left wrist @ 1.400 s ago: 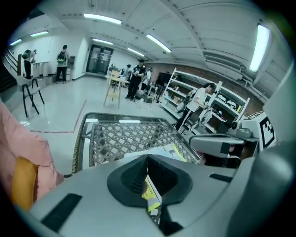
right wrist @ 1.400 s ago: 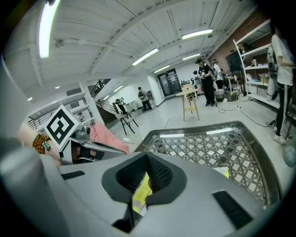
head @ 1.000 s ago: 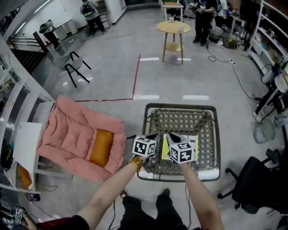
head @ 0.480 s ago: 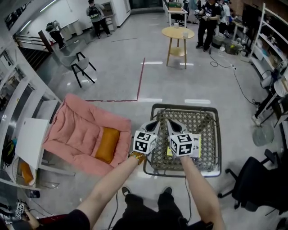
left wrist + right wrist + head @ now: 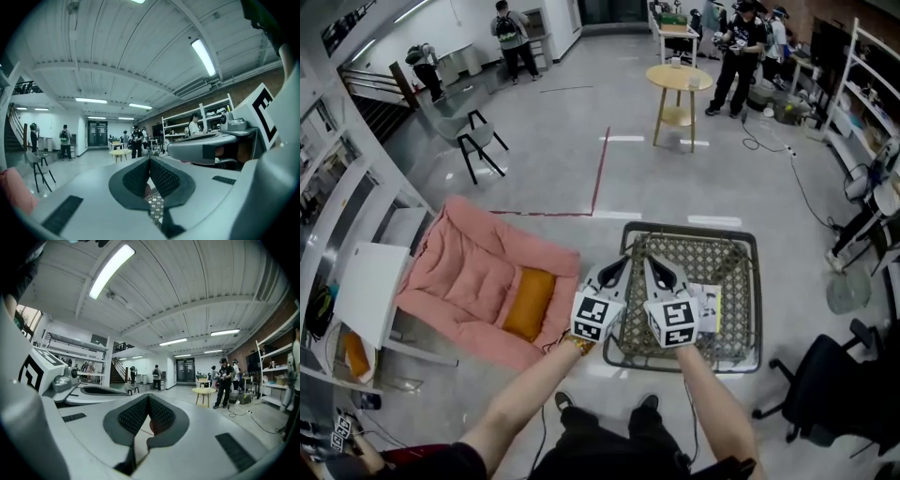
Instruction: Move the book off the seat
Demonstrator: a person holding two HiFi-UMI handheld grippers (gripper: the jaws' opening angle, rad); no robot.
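1. The thin white book with a yellowish edge [image 5: 708, 305] lies flat on the woven cane seat with the metal frame [image 5: 698, 255]. It's on the seat's right side, toward the near rim, so it's on the seat, not off it.
2. The left tongs [image 5: 620, 267] and right tongs [image 5: 653, 267] hang side by side over the middle of the seat. Both are pinched fully closed with nothing in them, and the book sits just right of the right pair.
3. My take: open the jaws wide before dropping, then come in low at the book's edge nearest the seat's rim. A flat cover on mesh gives little to bite.
4. I'd pinch the spine side so the pages don't fan out, and use the other tongs to steady it.
5. The pink padded lounger [image 5: 469, 272] left of the seat looks handy as a landing spot, but the task names none.
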